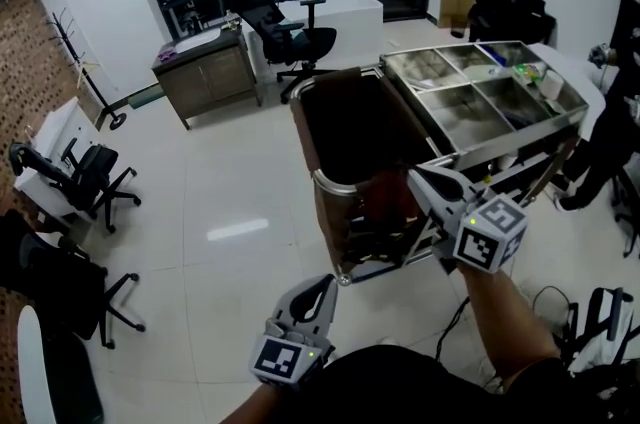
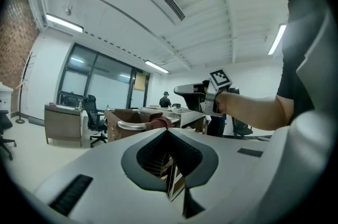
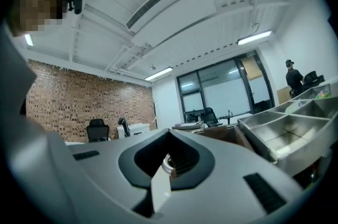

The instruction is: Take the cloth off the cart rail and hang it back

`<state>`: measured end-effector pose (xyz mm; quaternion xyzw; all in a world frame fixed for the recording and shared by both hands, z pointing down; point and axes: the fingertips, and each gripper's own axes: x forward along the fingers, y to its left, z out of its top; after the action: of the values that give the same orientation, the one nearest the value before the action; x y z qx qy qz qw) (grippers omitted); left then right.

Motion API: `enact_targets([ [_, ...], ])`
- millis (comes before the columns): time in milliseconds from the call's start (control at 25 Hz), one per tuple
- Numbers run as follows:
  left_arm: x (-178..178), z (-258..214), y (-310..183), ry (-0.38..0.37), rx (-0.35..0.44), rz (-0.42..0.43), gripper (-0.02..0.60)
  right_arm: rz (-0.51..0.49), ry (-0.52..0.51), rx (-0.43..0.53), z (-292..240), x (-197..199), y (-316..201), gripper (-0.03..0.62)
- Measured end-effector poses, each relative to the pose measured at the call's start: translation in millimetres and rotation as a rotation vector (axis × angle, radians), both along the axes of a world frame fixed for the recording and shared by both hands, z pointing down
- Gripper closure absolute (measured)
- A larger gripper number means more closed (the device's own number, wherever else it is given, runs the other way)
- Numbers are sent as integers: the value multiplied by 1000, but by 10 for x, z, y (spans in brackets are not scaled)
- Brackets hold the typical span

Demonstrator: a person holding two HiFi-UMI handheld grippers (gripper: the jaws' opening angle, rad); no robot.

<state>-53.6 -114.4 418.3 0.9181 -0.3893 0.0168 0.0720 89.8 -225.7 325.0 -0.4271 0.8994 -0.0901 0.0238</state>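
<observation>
The job looks barely begun. The cloth [image 2: 158,121], a reddish-brown one, is draped over the chrome cart rail [image 2: 129,125] at the near end of the cart [image 1: 520,127], which stands at about one o'clock from the person. Nothing suggests it has been lifted off yet.

The right gripper [image 1: 425,182] is stretched out toward that end of the cart, its tip just beside the rail. Its jaws are clenched together, and its own view shows no fabric between them. In the head view the gripper covers the spot, so I cannot tell how close the tip is to the cloth.

The left gripper [image 1: 318,287] is held low and close to the body at about six o'clock, well apart from the cart. Its jaws are clenched too, and nothing is between them.

By my reckoning everything is left to do. The jaws must be released and closed on the cloth, the cloth must come clear of the rail, and then it must be draped back over it.
</observation>
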Motion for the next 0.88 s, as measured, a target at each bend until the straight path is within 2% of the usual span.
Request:
enact_targets([
  [160,125,-14,26,-4,-5,32,583,0,8,30,57,26,509,589],
  [360,162,-80,0,3,8,39,583,31,-60,-5,205,127,902,589],
  [600,231,-124,-1,8,25,47,583,65,-65,-43,399,249,1137,589],
  [880,332,-116,57,4,23,84,583,62,-30,-89,723,164,1325,589],
])
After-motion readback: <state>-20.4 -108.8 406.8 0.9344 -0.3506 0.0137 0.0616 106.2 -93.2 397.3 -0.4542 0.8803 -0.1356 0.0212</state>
